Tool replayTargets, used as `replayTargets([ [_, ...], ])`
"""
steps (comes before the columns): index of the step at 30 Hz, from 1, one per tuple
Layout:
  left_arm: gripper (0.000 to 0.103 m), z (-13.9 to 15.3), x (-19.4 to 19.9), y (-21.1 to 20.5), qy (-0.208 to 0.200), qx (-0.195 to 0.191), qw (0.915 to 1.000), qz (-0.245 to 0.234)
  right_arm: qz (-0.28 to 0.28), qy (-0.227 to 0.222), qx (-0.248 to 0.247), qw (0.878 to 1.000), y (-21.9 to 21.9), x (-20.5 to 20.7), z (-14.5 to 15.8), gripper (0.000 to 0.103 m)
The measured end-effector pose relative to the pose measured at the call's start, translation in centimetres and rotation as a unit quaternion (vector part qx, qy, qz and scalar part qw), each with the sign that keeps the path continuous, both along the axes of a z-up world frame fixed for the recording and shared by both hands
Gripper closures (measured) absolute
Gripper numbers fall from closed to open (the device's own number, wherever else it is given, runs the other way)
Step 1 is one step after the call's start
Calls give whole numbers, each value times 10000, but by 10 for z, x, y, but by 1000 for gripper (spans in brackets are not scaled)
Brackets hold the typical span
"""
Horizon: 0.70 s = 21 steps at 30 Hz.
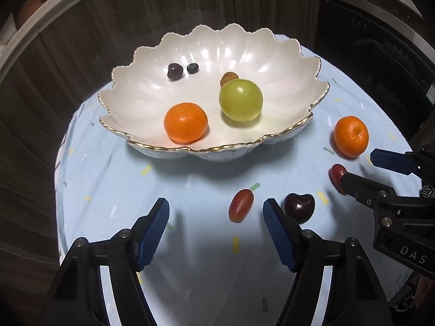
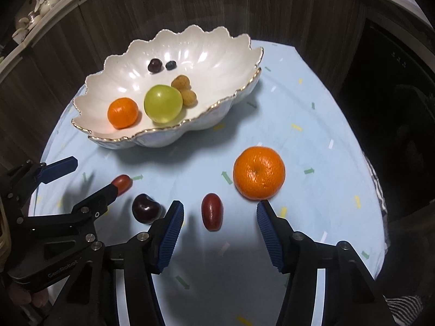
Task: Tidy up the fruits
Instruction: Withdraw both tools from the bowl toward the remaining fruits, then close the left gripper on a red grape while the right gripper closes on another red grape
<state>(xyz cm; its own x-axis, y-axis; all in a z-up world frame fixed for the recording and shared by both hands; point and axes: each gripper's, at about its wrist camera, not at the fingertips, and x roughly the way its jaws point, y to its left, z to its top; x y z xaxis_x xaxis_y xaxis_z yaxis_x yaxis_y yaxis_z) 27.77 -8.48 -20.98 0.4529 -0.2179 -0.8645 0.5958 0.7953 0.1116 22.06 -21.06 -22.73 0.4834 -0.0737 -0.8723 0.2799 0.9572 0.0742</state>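
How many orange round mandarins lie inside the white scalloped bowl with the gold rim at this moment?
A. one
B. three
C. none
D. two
A: one orange round mandarin lies inside the white scalloped bowl with the gold rim, beside a green round fruit; the other mandarin rests on the light blue tablecloth, outside the bowl.

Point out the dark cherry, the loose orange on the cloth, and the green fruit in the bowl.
dark cherry (image 2: 146, 208), right wrist view, glossy front.
loose orange (image 2: 259, 173), right wrist view, stem dimple.
green fruit (image 1: 241, 100), left wrist view, centre.
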Motion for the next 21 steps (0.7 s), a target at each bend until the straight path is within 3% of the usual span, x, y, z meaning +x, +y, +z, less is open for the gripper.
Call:
replayTargets([
  [12, 42, -15, 5, -4, 78, 2, 10000, -56, -7, 213, 116, 9997, -1, 5, -18, 58],
  [17, 52, -22, 7, -6, 168, 3, 9998, -71, -18, 289, 181, 9994, -2, 6, -23, 62],
  [21, 52, -24, 8, -5, 189, -73, 9998, -52, -20, 294, 176, 9994, -3, 8, -24, 62],
])
